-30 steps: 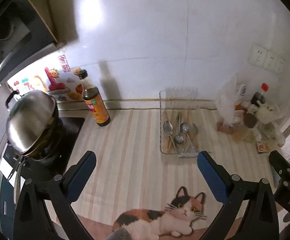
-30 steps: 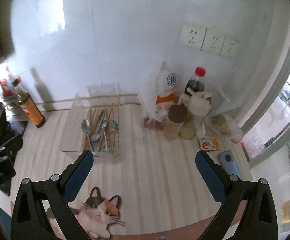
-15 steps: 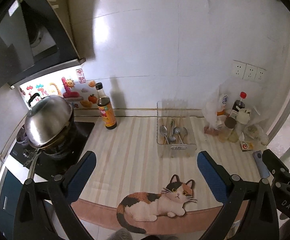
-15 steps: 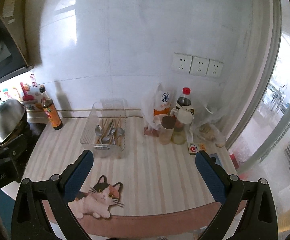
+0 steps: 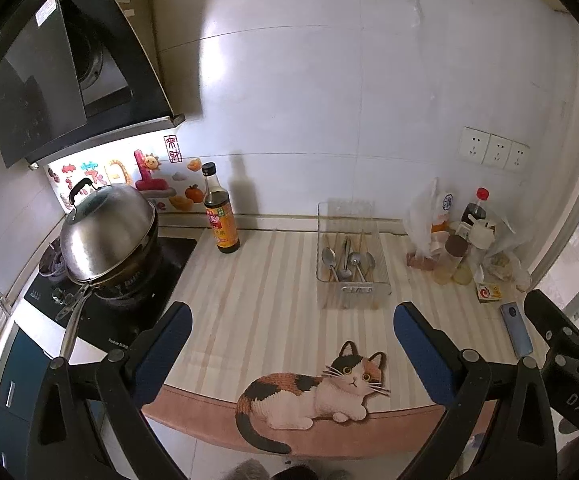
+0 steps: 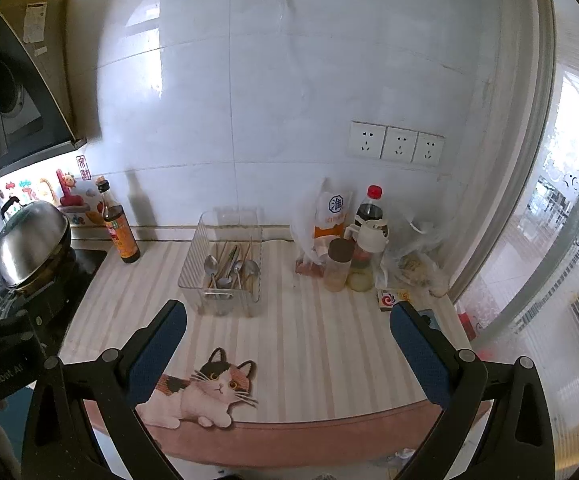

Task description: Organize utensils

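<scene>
A clear plastic bin [image 5: 353, 300] stands on the striped counter near the wall; it also shows in the right wrist view [image 6: 225, 304]. Several metal spoons [image 5: 345, 260] and wooden chopsticks lie inside it, seen too in the right wrist view [image 6: 231, 268]. My left gripper [image 5: 289, 344] is open and empty, held well back from the counter's front edge. My right gripper [image 6: 287, 344] is open and empty, also back from the edge. The right gripper's body shows at the right of the left wrist view [image 5: 561, 344].
A soy sauce bottle [image 5: 219, 216] stands left of the bin. A lidded wok [image 5: 105, 232] sits on the stove at far left. Bags, jars and a cola bottle [image 6: 369, 216] crowd the right corner. A phone [image 5: 517, 332] lies near the right edge. A cat mat [image 5: 317, 396] lies at the front.
Both grippers have pulled back and up from the counter, so the bin and counter look smaller and farther. Both stay open and empty.
</scene>
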The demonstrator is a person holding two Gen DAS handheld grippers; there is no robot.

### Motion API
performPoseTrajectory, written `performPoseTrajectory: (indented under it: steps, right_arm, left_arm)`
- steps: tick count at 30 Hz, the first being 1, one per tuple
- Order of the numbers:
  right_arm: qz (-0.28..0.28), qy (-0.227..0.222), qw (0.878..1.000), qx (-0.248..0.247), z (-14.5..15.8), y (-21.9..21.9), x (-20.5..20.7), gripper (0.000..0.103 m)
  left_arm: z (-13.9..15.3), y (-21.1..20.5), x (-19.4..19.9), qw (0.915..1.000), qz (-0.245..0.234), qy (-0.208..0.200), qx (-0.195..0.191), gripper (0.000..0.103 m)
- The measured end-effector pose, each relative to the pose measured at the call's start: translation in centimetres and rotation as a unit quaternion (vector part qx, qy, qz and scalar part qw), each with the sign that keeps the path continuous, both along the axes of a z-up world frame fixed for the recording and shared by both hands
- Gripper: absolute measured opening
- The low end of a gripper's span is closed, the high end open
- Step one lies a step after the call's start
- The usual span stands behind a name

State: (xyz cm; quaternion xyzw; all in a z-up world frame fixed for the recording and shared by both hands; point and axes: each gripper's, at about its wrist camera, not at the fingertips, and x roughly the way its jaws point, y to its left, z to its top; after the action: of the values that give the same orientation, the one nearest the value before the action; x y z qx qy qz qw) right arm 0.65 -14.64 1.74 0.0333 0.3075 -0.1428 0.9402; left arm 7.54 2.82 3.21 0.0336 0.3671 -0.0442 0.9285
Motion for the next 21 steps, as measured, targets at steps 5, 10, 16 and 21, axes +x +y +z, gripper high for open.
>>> performPoseTrajectory:
  steps: [5, 10, 16, 21]
  right_arm:
    - [0.001, 0.0, 1.0, -0.001, 0.3, -0.1, -0.1, 0.103]
    - [0.002, 0.003, 1.0, -0.003, 0.3, 0.1, -0.1, 0.103]
    - [0.005, 0.006, 1.0, -0.002, 0.2, 0.4, 0.3, 0.103]
    - [0.006, 0.01, 1.0, -0.001, 0.1, 0.3, 0.8, 0.103]
  left_arm:
    - [-0.1, 0.0, -0.1, 1.0, -0.001, 0.003, 0.005, 0.103]
    - [-0.4, 0.3, 0.4, 0.9999, 0.003, 0.01, 0.008, 0.103]
    - [-0.5, 0.5, 0.6, 0.9999, 0.004, 0.012, 0.009, 0.103]
    - [-0.5, 0.7, 0.9, 0.9999, 0.007, 0.012, 0.008, 0.103]
